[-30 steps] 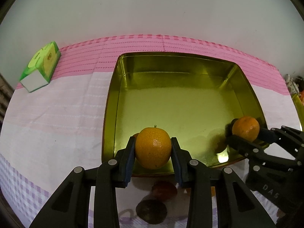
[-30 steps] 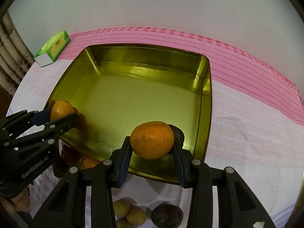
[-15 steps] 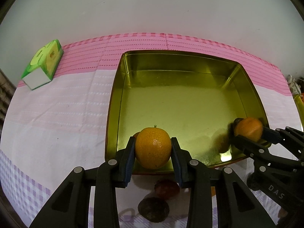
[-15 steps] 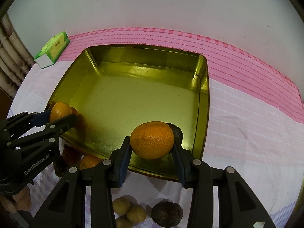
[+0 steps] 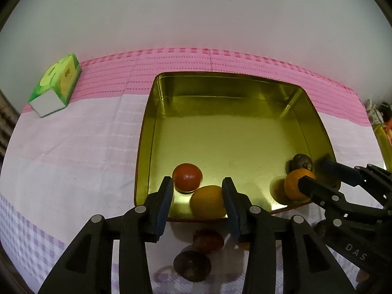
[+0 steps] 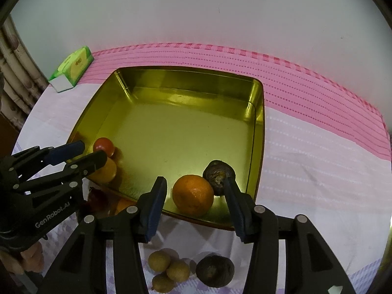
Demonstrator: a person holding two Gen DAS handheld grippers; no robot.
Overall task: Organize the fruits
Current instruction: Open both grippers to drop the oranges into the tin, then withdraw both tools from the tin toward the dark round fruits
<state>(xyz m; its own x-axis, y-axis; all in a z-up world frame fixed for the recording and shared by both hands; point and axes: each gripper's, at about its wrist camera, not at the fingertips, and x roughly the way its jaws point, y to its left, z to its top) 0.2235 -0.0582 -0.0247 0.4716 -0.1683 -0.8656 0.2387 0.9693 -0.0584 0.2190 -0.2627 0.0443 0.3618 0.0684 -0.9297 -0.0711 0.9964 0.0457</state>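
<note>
Both oranges, clamped a second ago, now sit loose on the floor of the gold tray. On the left, the left gripper has its fingers spread apart, and the left orange rests between them by the tray's near wall, touching a red fruit just beyond it. To the right, the right gripper is likewise spread wide around the right orange, which lies near the tray's near right corner beside a dark wrinkled fruit. Outside the tray, on the near cloth, lie three small tan fruits and another dark fruit. A green tissue box stands at the far left.
</note>
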